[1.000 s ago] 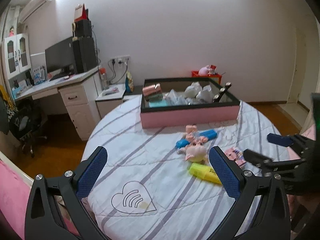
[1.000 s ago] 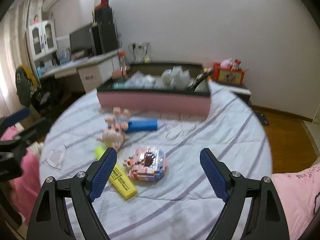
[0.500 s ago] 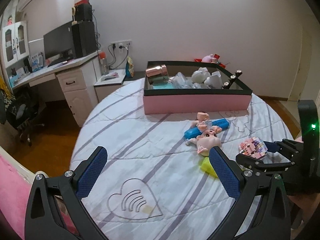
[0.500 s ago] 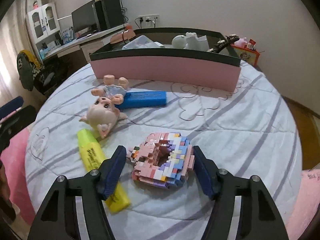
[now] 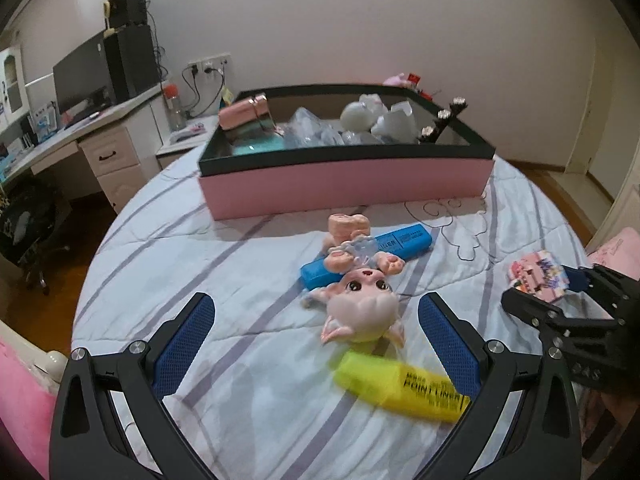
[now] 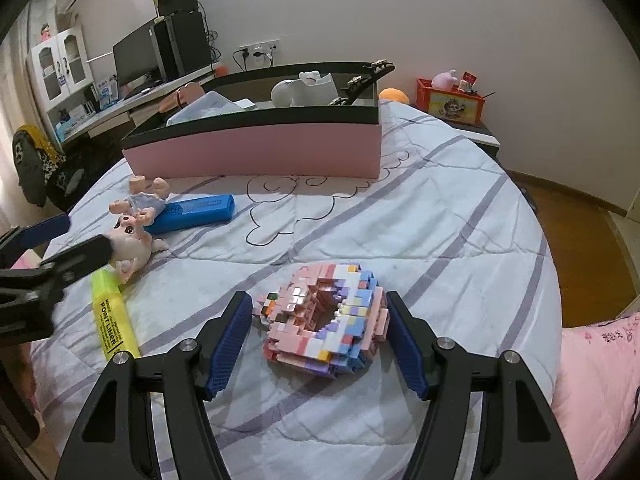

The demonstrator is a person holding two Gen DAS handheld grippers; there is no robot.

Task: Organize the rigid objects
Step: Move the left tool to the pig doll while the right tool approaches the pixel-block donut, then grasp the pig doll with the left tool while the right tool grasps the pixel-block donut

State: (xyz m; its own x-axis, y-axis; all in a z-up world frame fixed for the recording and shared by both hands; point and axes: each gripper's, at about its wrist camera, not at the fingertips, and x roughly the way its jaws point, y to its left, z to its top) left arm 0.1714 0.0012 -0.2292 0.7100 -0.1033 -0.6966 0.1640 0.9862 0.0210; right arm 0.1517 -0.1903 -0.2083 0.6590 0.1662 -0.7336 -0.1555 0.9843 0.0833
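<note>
Your right gripper (image 6: pixel 320 340) fingers had just closed in, clamped on the brick model (image 6: pixel 326 320); left gripper (image 5: pixel 316 344) fingers apart over the pig doll (image 5: pixel 362 312).

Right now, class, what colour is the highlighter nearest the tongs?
Yellow highlighter, black lettering; clearest in the right wrist view.

Doll (image 5: pixel 360 300) lies between box (image 5: pixel 344 188) and highlighter (image 5: pixel 404 386).

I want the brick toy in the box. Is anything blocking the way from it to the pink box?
Nothing visible does. Between the brick toy, sitting between the right gripper pads, and the pink box lies only bare bedspread. The toys lie off to the left.
</note>
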